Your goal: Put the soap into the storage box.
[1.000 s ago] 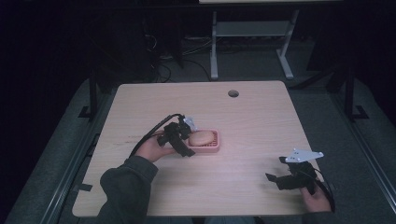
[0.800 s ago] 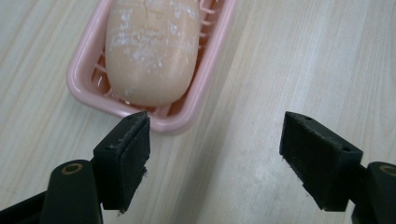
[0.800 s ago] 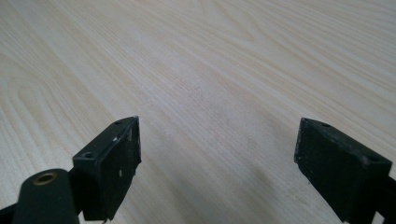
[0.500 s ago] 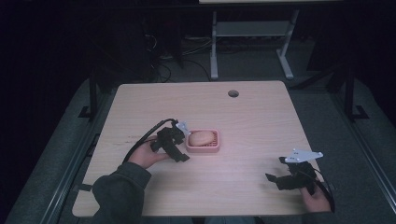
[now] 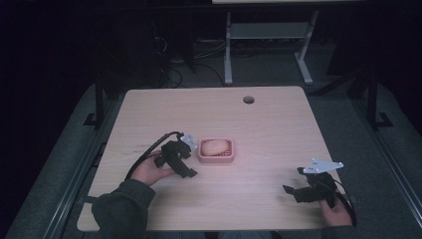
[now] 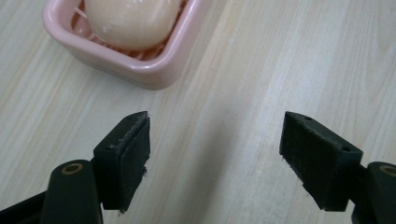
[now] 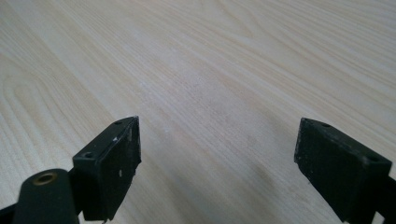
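Gripper (image 5: 185, 167) over pale wooden table (image 5: 268, 124), dark room

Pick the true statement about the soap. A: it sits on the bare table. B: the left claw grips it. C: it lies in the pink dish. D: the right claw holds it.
C: the soap rests inside the pink dish, with the open left claw short of it.
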